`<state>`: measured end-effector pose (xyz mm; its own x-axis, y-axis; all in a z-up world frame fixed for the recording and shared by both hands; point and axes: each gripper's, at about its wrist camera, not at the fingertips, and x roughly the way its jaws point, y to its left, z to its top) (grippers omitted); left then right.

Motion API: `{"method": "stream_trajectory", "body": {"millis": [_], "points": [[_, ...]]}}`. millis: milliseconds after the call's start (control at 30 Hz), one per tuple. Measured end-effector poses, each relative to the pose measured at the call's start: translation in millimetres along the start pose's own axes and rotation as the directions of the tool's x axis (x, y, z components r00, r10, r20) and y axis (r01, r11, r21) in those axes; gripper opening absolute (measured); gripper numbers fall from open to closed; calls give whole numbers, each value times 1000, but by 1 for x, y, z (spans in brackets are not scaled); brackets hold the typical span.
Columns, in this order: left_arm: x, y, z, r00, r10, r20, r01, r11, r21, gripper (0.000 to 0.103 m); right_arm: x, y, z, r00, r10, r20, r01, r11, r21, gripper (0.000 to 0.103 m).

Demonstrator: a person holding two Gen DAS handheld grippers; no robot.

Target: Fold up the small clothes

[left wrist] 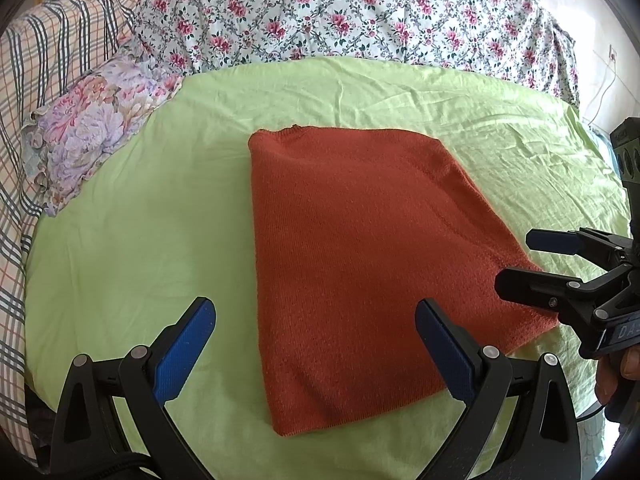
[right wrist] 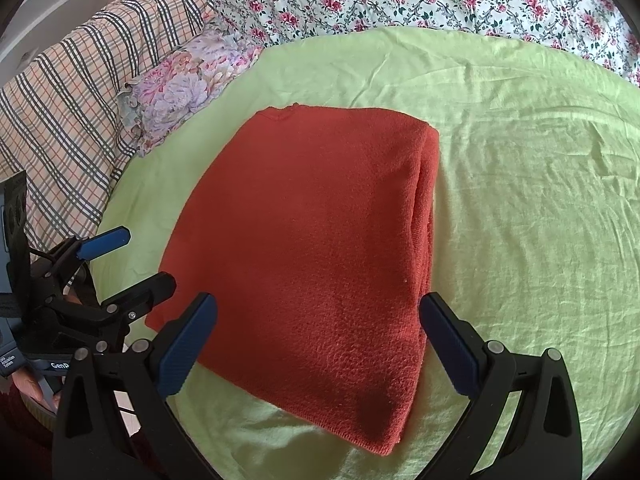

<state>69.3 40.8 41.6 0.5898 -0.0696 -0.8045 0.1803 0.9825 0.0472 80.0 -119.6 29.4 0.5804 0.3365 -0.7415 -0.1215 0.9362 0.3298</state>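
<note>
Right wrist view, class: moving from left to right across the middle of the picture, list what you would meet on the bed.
Checked plaid blanket → purple floral frilled pillow → folded rust-orange knitted garment → bare wrinkled lime-green sheet.

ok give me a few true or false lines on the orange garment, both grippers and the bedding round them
1. The orange garment lies folded on the green sheet. True.
2. The left gripper is clamped on the garment. False: its jaws stand open, empty, above the near edge.
3. The right gripper is open and holds nothing. True.
4. The garment's thick folded edge faces the right gripper's side. True.
5. A floral pillow rests on top of the garment. False: it lies apart, off to the left by the plaid blanket.
6. The sheet is blue. False: it is light green.
</note>
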Motion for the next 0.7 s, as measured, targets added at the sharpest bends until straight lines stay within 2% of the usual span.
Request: {"method": "stream_trajectory", "body": {"millis": [700], "points": [[5,1,17,1000,4,17,-4,1000,-18,100,2,-14,11,1000,-5,15,5,1000,4,101]]}}
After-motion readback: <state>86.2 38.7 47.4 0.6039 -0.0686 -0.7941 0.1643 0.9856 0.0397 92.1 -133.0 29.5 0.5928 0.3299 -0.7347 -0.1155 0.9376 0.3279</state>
